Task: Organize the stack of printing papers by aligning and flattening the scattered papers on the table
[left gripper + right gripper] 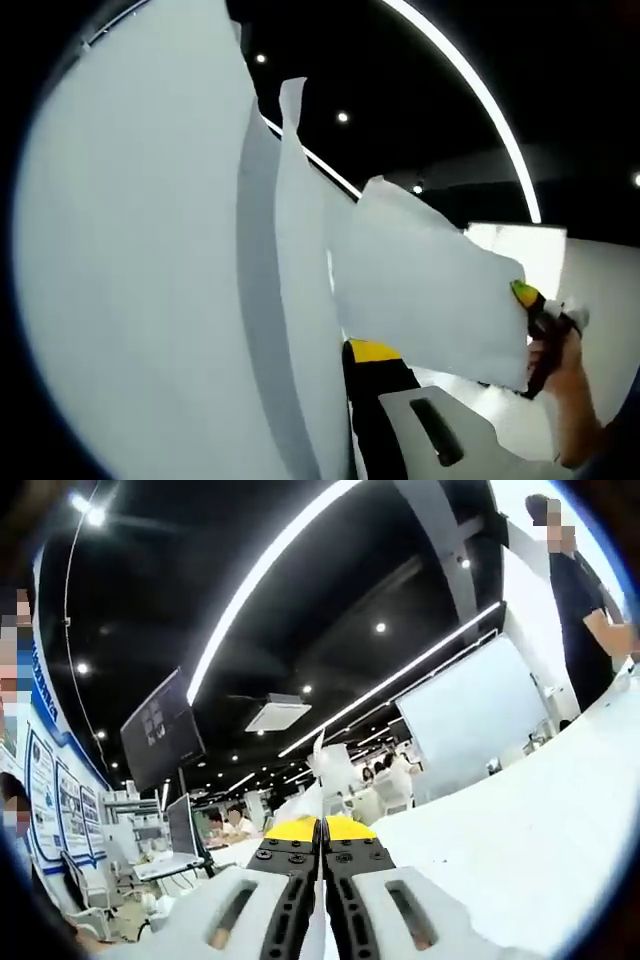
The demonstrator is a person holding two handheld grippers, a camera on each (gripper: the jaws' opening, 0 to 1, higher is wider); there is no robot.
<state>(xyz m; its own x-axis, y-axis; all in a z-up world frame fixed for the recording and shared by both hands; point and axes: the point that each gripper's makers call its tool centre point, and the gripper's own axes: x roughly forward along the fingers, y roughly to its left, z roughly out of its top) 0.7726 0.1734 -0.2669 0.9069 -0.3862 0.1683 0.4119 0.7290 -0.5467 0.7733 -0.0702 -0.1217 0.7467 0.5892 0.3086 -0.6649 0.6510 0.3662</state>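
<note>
Holding the papers [300, 300] aloft, both grippers, right [322, 880] and left [372, 352], were clamped on edges, and should have lowered together, level.

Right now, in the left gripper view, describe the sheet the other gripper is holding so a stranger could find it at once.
Start at the large white papers on the left. Go right to the smaller sheet sticking out sideways. Unlike the upright ones, its far edge is pinched by the right gripper, which has a yellow-green tip.
</note>
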